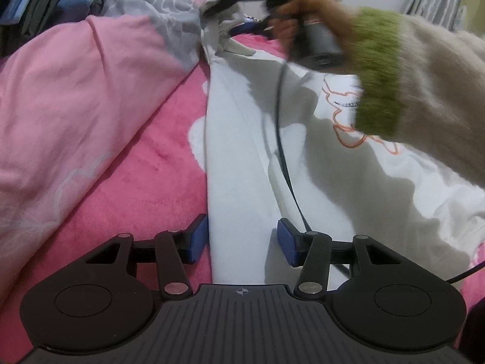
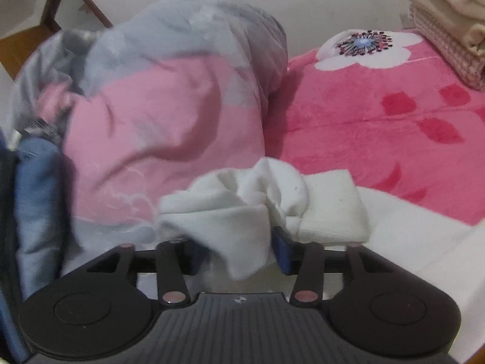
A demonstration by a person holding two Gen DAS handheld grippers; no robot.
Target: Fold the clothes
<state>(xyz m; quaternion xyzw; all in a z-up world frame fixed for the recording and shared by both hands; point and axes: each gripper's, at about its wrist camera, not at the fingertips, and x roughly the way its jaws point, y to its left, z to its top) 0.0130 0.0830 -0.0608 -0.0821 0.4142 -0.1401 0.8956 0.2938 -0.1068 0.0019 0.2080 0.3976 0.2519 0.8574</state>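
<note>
**White garment on a pink bed, a gripper at each end**

We see a white garment (image 1: 242,157) lying lengthwise up the middle of the left wrist view, on a bed covered by a bright pink fleece blanket (image 1: 145,163) with white flower shapes. An orange line drawing shows on the garment at centre right.

At the bottom of that view, the left gripper (image 1: 242,239) has its jaws part open on either side of a fold of the garment; the blue pads (image 1: 198,239) sit just beside the cloth, and we cannot tell whether they press on it.

At the upper centre, blurred, a hand (image 1: 306,15) in a cream sleeve with a green cuff (image 1: 379,72) holds the right gripper (image 1: 218,3) at the garment's far end. A black cable (image 1: 282,139) trails from it across the cloth.

In the right wrist view, bunched white fabric (image 2: 257,200) fills the gap between the right gripper (image 2: 239,248) jaws and drapes over them. They stand part open; whether they grip the cloth we cannot tell.

A rumpled pink and grey quilt (image 2: 163,115) crowds the left of both views, lying against the garment's far end. Blue clothing (image 2: 36,188) lies at the far left.

Only the right wrist view shows the pale wall (image 2: 318,3), a wooden frame (image 2: 57,0) at upper left, and folded cream blankets (image 2: 448,18) stacked at upper right.
</note>
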